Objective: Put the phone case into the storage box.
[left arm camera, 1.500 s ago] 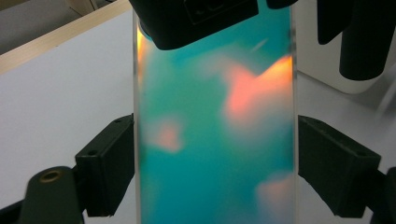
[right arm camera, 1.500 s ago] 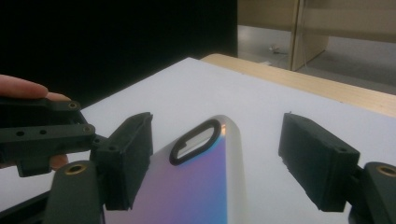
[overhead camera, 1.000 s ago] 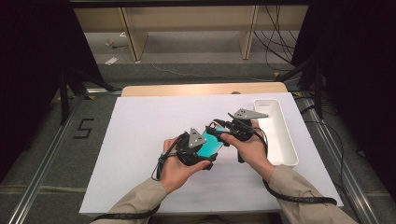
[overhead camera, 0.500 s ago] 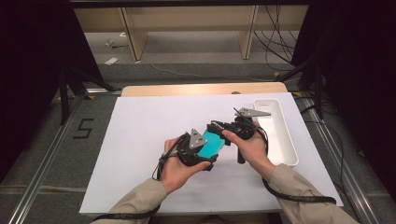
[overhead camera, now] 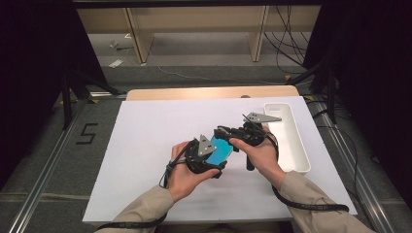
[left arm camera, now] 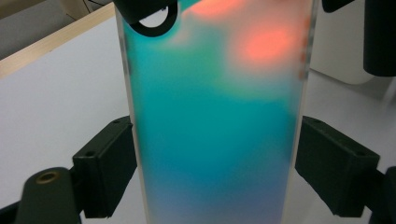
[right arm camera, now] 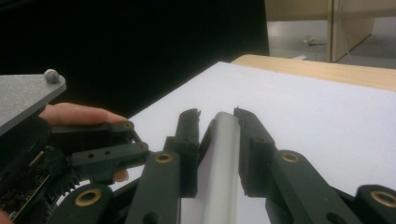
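A translucent teal phone case (overhead camera: 222,148) is held above the white table between both hands. My left gripper (left arm camera: 217,172) is shut on it, one pad (left arm camera: 107,172) on each long side, and the case's round camera hole (left arm camera: 152,21) is at the far end. From the right, my right gripper (right arm camera: 217,116) has just been closing and its pads now pinch the case's thin pale edge (right arm camera: 224,158). In the high view the left gripper (overhead camera: 214,160) is just left of the right gripper (overhead camera: 224,137), nearly touching.
A long white tray (overhead camera: 286,141) lies at the table's right side, close behind the right hand. The white table top (overhead camera: 145,145) stretches out to the left and ends in a wooden strip (overhead camera: 194,92) at the far edge.
The right gripper's jaws have drawn together onto the far end of the case. Both hands have stayed about where they were.
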A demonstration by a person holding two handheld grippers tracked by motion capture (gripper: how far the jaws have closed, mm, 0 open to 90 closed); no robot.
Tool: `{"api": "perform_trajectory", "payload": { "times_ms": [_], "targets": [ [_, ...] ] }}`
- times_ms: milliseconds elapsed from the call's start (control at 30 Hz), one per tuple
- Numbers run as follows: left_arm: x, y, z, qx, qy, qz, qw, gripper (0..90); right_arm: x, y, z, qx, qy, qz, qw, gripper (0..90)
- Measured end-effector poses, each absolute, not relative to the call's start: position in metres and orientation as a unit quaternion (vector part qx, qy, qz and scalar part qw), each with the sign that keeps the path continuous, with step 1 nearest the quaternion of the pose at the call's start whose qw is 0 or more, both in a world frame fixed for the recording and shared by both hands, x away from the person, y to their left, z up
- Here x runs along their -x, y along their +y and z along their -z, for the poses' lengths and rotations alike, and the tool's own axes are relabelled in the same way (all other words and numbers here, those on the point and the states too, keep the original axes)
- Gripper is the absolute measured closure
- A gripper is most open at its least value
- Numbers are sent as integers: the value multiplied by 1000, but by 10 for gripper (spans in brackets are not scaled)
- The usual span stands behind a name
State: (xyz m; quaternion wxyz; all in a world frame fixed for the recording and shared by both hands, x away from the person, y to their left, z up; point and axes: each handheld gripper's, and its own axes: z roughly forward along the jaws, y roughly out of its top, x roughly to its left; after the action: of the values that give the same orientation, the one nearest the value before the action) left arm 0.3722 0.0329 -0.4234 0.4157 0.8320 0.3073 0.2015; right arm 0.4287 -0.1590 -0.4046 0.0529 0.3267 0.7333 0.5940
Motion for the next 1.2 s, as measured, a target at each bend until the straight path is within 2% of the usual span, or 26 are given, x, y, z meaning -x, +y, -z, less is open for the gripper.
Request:
{"api": "perform_trajectory", "payload": {
  "times_ms": [200, 233, 267, 333, 533, 767, 1200],
  "targets": [
    [-372, 32, 423, -832, 297, -216, 416, 165, -428, -160, 403, -336, 718, -608, 33, 782],
    [-372, 33, 423, -834, 290, -223, 412, 209, -428, -161, 402, -333, 716, -613, 20, 799],
    [-373, 34, 424, -836, 288, -224, 411, 225, -427, -161, 401, -328, 725, -604, 42, 800],
    [-375, 37, 425, -833, 292, -217, 416, 157, -428, -162, 400, -329, 720, -611, 31, 800],
    [-379, 46, 427, -827, 292, -195, 439, 103, -429, -166, 394, -314, 728, -608, 41, 800],
    [-382, 54, 427, -818, 291, -187, 460, 97, -430, -170, 390, -298, 743, -597, 52, 800],
    [-382, 57, 429, -819, 287, -183, 462, 135, -433, -172, 389, -261, 771, -578, 60, 799]
  ]
}}
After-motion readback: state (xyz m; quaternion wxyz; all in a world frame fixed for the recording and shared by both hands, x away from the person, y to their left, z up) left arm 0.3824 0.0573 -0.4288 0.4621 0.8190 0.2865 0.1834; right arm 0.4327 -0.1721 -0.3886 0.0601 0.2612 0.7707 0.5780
